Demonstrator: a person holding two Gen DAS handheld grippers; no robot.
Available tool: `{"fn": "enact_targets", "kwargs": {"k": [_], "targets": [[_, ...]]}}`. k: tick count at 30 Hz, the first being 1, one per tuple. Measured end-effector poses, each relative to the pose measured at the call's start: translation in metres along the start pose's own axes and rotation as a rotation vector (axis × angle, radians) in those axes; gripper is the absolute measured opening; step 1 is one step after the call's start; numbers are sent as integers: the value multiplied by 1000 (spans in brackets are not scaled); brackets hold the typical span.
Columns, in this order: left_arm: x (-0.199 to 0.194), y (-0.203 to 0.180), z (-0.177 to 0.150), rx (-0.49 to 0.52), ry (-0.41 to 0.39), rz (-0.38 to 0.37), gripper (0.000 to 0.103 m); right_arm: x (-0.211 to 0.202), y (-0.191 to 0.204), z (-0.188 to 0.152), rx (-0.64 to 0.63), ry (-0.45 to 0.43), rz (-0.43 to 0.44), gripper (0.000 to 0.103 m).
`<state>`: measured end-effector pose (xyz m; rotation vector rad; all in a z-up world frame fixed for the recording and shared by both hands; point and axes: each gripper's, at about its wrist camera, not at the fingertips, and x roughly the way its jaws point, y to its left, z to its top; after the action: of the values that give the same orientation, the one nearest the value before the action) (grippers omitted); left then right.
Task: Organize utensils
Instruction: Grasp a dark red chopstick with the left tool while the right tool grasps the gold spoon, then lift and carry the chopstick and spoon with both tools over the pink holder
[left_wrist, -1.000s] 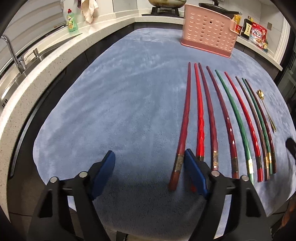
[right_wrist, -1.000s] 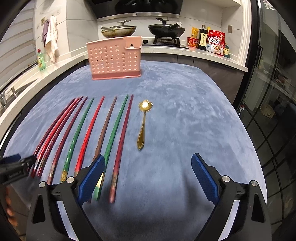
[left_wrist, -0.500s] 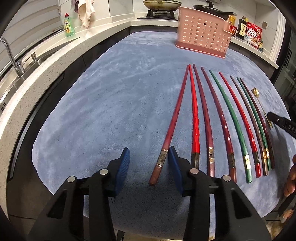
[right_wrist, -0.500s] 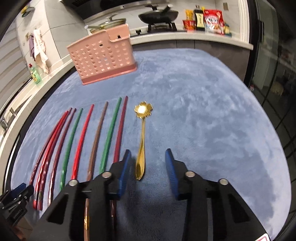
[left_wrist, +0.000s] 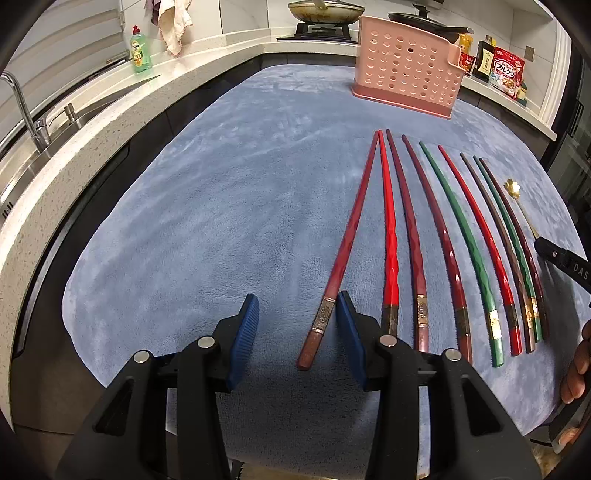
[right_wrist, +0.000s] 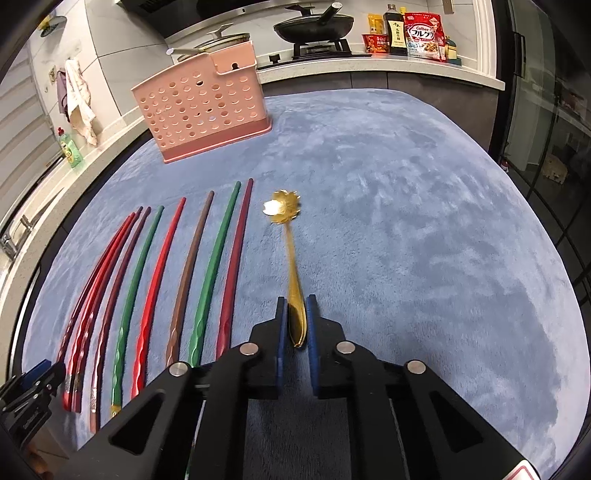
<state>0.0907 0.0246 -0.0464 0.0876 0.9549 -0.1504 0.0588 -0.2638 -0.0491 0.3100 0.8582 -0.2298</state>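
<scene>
Right wrist view: the right gripper (right_wrist: 295, 325) has its jaws drawn narrow around the handle of the gold spoon (right_wrist: 291, 266), whose flower-shaped bowl lies straight ahead on the blue cloth of the tabletop (right_wrist: 406, 229). Whether the pads actually press the handle cannot be told. Just left of these jaws lies the row of chopsticks (right_wrist: 177, 280); the pink perforated caddy (right_wrist: 199, 110) stands far ahead, to the left. In the left wrist view, the left gripper (left_wrist: 295, 336) is partly open, with the butt of the leftmost dark-red chopstick (left_wrist: 343, 254) between its jaws, against the right pad.
</scene>
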Motion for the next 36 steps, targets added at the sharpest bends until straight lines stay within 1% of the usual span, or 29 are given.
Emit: {"fn": "enact_targets", "kwargs": {"k": [3, 5, 9, 10, 11, 12, 14, 19, 23, 27, 31, 34, 35, 36], "targets": [[0, 0, -1, 5, 0, 2, 41, -5, -2, -3, 5, 0, 8, 9], [-1, 0, -1, 11, 1, -1, 39, -9, -3, -5, 9, -1, 13, 9], [-4, 0, 0, 7, 12, -26, 29, -24, -2, -5, -6, -20, 14, 7], [-4, 0, 0, 4, 15, -32, 28, -27, -2, -5, -13, -24, 12, 5], [-5, 0, 1, 1, 19, -36, 25, -31, -2, -4, -19, -29, 13, 2], [-5, 0, 1, 1, 22, -43, 20, -33, -2, -4, -20, -31, 15, 2], [-7, 1, 2, -6, 31, -61, 14, -39, -3, -2, -18, -37, 20, 2], [-11, 3, 6, -24, 40, -97, 12, -50, -3, 5, -18, -59, 27, 2], [-25, 3, 14, -23, 11, -110, 11, -60, -3, 12, -16, -85, 35, 2], [-43, 6, 31, -27, -32, -128, 10, -71, -2, 26, -24, -116, 41, 2], [-62, 10, 58, -35, -92, -143, 9, -79, 1, 42, -39, -149, 45, 2], [-72, 11, 81, -28, -127, -143, 6, -82, 2, 55, -45, -172, 53, 2], [-74, 10, 89, -23, -138, -140, 0, -83, 3, 58, -48, -179, 54, 2], [-76, 9, 97, -16, -151, -130, 0, -84, 4, 64, -51, -188, 56, 2]]}}
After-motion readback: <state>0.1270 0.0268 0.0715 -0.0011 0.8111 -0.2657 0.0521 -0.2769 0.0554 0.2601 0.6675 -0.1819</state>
